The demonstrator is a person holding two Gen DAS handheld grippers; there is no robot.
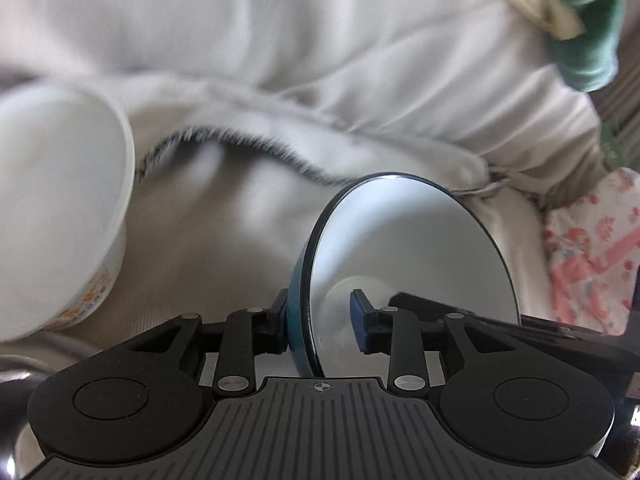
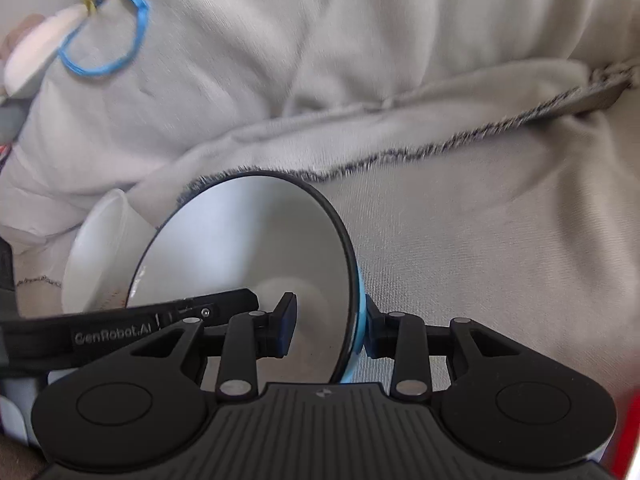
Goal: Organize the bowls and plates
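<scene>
A blue bowl (image 1: pixel 412 248) with a white inside and dark rim is held on edge between both grippers. My left gripper (image 1: pixel 320 322) is shut on its left rim, one finger outside and one inside. My right gripper (image 2: pixel 330 326) is shut on the opposite rim of the same bowl (image 2: pixel 248 248). A white bowl with orange print (image 1: pixel 60 208) stands tilted at the left in the left wrist view; it also shows behind the blue bowl in the right wrist view (image 2: pixel 100 256). The other gripper's finger (image 2: pixel 160 316) reaches into the blue bowl.
A person's pale grey sweatshirt (image 1: pixel 300 60) fills the background close ahead. A green cloth (image 1: pixel 584 28) is at upper right, a pink floral cloth (image 1: pixel 592 252) at right. A blue and yellow cord (image 2: pixel 116 12) hangs at upper left. A metal rim (image 1: pixel 16 380) shows at lower left.
</scene>
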